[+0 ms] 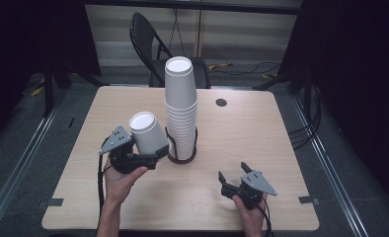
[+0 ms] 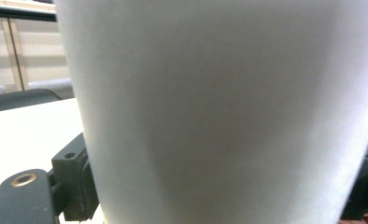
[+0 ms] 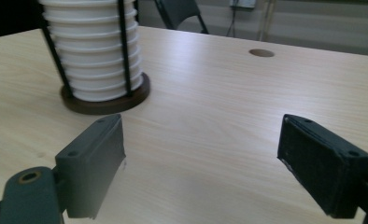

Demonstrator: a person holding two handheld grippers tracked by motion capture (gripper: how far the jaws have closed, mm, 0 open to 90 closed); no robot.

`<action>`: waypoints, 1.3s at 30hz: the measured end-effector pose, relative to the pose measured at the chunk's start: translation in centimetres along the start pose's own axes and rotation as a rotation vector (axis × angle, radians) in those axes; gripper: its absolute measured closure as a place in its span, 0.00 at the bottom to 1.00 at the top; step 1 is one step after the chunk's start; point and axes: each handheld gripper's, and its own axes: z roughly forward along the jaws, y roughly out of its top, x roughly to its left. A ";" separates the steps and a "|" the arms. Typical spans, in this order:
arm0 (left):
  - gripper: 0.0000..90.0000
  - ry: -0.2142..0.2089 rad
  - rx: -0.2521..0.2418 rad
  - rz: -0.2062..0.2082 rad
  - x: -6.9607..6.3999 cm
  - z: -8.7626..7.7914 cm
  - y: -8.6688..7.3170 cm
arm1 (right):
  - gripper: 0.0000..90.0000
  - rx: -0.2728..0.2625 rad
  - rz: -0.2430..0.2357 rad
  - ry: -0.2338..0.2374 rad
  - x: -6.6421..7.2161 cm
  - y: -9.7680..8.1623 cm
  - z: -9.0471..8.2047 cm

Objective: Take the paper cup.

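A tall stack of upturned white paper cups (image 1: 180, 106) stands in a black wire holder with a dark round base (image 1: 182, 158) at the middle of the wooden table (image 1: 261, 138). My left gripper (image 1: 153, 150) is shut on a single white cup (image 1: 148, 133), held tilted just left of the stack and above the table. Up close, that cup (image 2: 219, 116) spreads across the left gripper view, with one black fingertip (image 2: 72, 182) against its side. My right gripper (image 1: 233, 171) stands open near the front right of the table, nothing between its fingers. The same open right gripper (image 3: 201, 158) faces the stack's lower cups (image 3: 98, 60) and holder base (image 3: 105, 103).
A black folding chair (image 1: 155, 47) stands behind the table's far edge. A small dark round hole (image 1: 221, 102) sits in the tabletop right of the stack, also seen as the hole (image 3: 261, 52). Bare wood lies in front of and right of the stack.
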 end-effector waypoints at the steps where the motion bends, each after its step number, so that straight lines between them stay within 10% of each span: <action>1: 0.14 -0.001 0.002 -0.002 -0.1 0.0 -0.2 | 0.16 -0.016 0.000 0.019 0.3 0.0 -0.1; 18: 0.14 -0.045 0.059 -0.137 -1.6 0.7 -4.2 | 0.35 -0.038 -0.082 0.244 7.0 0.5 0.9; 39: 0.14 -0.144 0.081 -0.356 -2.7 2.3 -7.8 | 0.46 -0.137 -0.035 0.350 8.7 0.7 1.5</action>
